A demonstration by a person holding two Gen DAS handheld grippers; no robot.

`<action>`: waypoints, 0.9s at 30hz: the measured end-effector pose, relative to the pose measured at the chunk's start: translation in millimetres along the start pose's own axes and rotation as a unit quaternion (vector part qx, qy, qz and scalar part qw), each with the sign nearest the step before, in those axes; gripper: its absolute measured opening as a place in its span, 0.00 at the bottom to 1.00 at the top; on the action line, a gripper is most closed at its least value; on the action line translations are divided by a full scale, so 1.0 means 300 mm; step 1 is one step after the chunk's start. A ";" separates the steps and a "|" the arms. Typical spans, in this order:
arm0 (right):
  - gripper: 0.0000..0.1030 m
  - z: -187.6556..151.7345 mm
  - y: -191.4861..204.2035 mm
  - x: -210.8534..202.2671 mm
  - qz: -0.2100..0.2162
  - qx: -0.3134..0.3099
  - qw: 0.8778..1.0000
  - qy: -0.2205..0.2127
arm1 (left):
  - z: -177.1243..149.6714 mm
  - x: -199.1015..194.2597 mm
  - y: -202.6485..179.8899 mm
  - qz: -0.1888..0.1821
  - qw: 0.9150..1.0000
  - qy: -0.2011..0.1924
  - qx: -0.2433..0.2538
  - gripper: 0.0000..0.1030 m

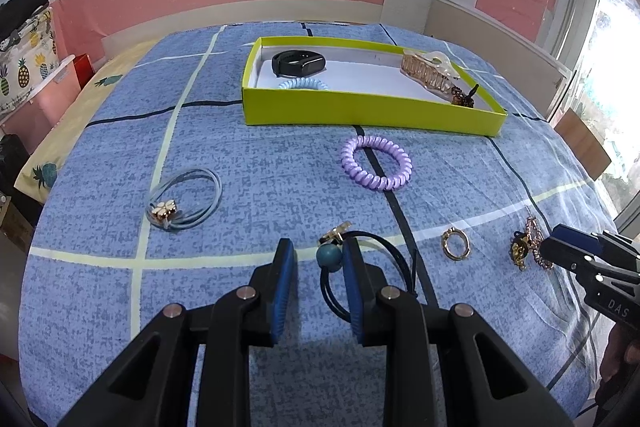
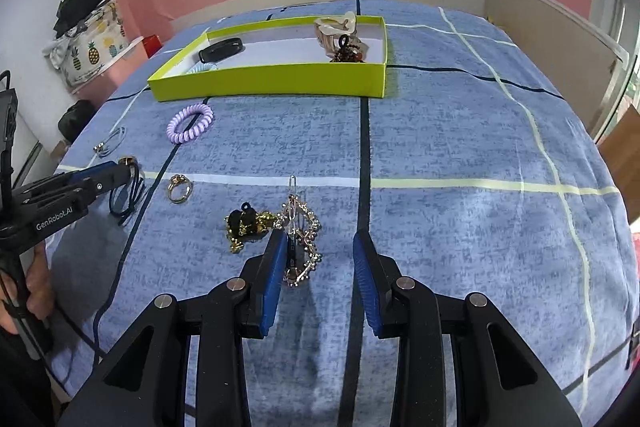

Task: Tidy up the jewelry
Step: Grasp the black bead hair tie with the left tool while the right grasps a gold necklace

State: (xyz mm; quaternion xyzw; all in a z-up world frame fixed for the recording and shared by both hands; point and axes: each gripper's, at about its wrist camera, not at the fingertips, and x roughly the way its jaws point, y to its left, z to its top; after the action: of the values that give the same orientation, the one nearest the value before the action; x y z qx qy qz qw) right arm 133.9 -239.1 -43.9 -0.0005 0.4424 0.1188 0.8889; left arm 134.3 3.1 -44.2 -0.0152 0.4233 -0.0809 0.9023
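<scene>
A yellow-green tray (image 1: 360, 107) (image 2: 264, 83) at the far side of the bed holds a black band (image 1: 298, 62), a light blue spiral tie (image 1: 303, 84), a beige claw clip (image 1: 426, 69) and a dark beaded piece (image 1: 464, 95). My left gripper (image 1: 318, 255) is open around a black hair tie with a teal bead (image 1: 329, 257). My right gripper (image 2: 318, 239) is open over a beaded hair clip (image 2: 300, 227); its left finger touches the clip. A purple spiral tie (image 1: 376, 163), a gold ring (image 1: 455, 245), a blue-grey tie with a flower charm (image 1: 184, 203) and a black-and-gold ornament (image 2: 246, 223) lie loose.
The blue checked bedspread (image 2: 460, 147) covers the bed. A pineapple-print bag (image 1: 28, 67) and pink furniture stand at the left. A headboard (image 1: 500, 35) and a window are at the right. A person's hand (image 2: 36, 291) holds the left gripper.
</scene>
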 end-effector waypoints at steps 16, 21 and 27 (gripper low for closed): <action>0.18 -0.006 0.038 0.015 0.008 -0.048 0.999 -0.008 | -0.003 -0.011 -0.009 0.000 1.000 -0.006 0.008 0.13; 0.14 -0.016 0.033 -0.008 0.012 -0.045 0.999 -0.014 | -0.021 -0.035 -0.014 -0.007 1.000 -0.011 0.010 0.13; 0.13 -0.031 0.029 -0.030 0.015 -0.045 0.999 -0.019 | -0.032 -0.055 -0.018 -0.009 1.000 -0.013 0.009 0.13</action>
State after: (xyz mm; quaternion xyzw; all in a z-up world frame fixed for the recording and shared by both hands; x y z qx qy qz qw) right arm 119.5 -233.4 -41.6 -0.0313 0.4192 0.1516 0.8946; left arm 115.7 0.8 -37.2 -0.0124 0.4103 -0.0923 0.9072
